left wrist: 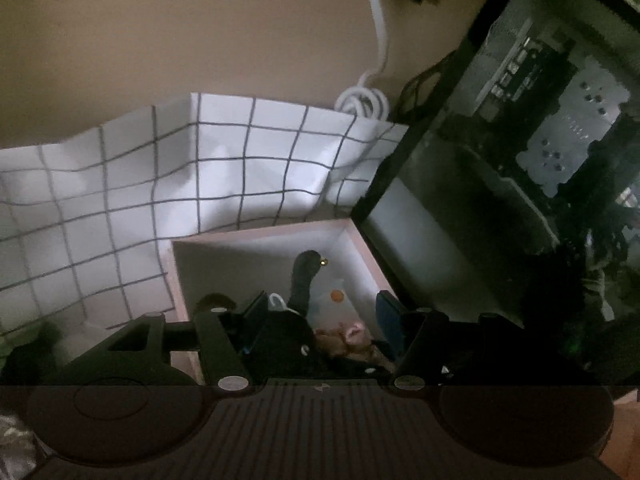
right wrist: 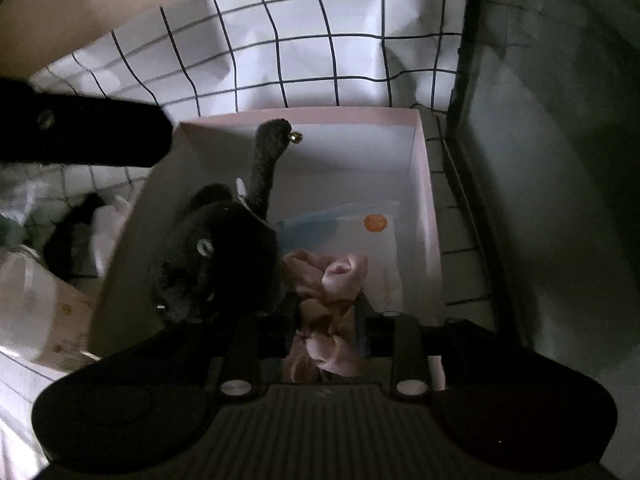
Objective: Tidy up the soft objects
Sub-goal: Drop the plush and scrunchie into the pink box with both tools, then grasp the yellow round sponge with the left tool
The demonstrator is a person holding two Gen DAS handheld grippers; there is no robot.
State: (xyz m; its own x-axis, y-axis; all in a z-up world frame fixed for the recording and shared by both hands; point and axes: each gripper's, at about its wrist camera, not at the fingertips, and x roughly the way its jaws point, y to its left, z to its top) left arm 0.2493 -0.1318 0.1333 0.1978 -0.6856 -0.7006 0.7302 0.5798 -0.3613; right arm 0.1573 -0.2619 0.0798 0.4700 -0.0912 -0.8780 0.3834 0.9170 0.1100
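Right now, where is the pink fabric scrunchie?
The pink fabric scrunchie lies inside the pale pink open box, right of the black plush toy, between the right gripper's fingers.

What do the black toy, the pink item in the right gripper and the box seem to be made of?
Black toy: plush, by its fuzzy matte nap; a small metallic bell at its tail tip. Pink item: soft, slightly glossy fabric, gathered in folds, possibly satin. Box: probably cardboard, from its thin, stiff, straight walls, smooth white inside with a pink rim. Right gripper looks closed on the pink fabric.
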